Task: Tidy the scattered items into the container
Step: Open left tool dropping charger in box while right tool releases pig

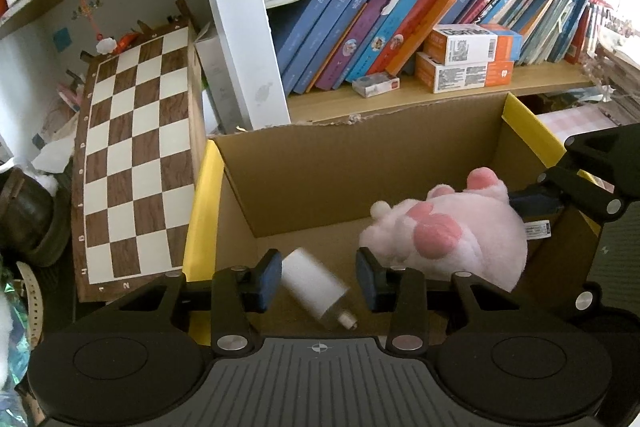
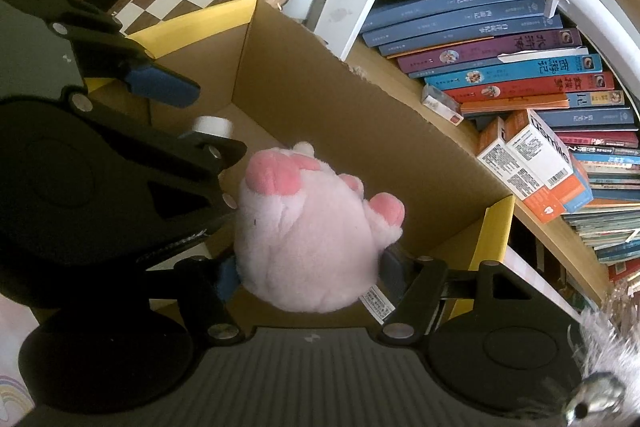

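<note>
Left gripper: matte black linkage arms joined by round silver screws; blue rectangular pads on both fingertips; ribbed grey base plate behind them carrying a small crosshair mark, flanked by two black discs; right gripper shows identical black links, silver screws, blue pads.

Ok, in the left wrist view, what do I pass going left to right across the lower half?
Chessboard → yellow box edge → white bottle between the left gripper's fingers → pink plush toy → right gripper.
</note>
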The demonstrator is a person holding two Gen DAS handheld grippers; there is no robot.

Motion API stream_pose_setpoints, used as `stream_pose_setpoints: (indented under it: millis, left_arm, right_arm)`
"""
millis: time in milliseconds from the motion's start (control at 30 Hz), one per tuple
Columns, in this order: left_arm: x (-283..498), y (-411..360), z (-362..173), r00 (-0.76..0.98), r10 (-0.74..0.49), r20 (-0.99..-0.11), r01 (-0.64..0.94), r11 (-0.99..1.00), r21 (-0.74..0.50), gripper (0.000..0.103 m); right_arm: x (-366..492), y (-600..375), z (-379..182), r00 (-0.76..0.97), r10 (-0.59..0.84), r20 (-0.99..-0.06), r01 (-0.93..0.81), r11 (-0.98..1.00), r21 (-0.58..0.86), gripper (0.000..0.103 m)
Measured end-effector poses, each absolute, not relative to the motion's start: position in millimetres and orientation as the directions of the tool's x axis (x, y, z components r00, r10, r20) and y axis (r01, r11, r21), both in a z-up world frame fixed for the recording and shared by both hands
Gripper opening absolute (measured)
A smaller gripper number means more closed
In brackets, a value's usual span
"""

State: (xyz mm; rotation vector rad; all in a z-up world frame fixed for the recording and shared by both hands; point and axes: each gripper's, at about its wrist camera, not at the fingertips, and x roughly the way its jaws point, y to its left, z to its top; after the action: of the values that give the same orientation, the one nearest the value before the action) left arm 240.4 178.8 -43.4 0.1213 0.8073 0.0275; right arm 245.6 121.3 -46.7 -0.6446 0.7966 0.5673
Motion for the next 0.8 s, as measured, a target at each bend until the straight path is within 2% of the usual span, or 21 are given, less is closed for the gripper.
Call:
stream_pose_setpoints:
  millis: [100,233,367,467,800]
  left_arm:
    - [240.1,179.5,-42.4,0.689,0.058,-0.722,0.025,0.994,0.104,0.042]
    - [237.5,178.7,-41.9,0.684,0.053,-0.728,0.023,0.995,0.095,0.054]
    - [231.6,178.0,-38.8,0.694,0.061,-0.717,0.017,0.995,0.101,0.057]
    - [227.0,177.9,-33.5,0.709,0.055,-0.703,0.018,0.995,0.096,0.063]
    - [209.6,174.1,-12.5,0.761,0.04,-0.647,0.016,0.997,0.081,0.071]
  right_arm:
    - [245.2,121.6,-46.5,0.575,0.222,-0.787,-0.678,0.669,-0.307,0.071]
    - [242.9,121.1,-45.0,0.585,0.233,-0.777,-0.674,0.673,-0.306,0.079]
    - [238.2,121.3,-44.0,0.603,0.241,-0.76,-0.671,0.668,-0.32,0.083]
    - [235.5,118.4,-41.1,0.607,0.251,-0.754,-0.667,0.677,-0.311,0.084]
    - [217.8,106.7,-21.8,0.649,0.287,-0.704,-0.641,0.705,-0.304,0.085]
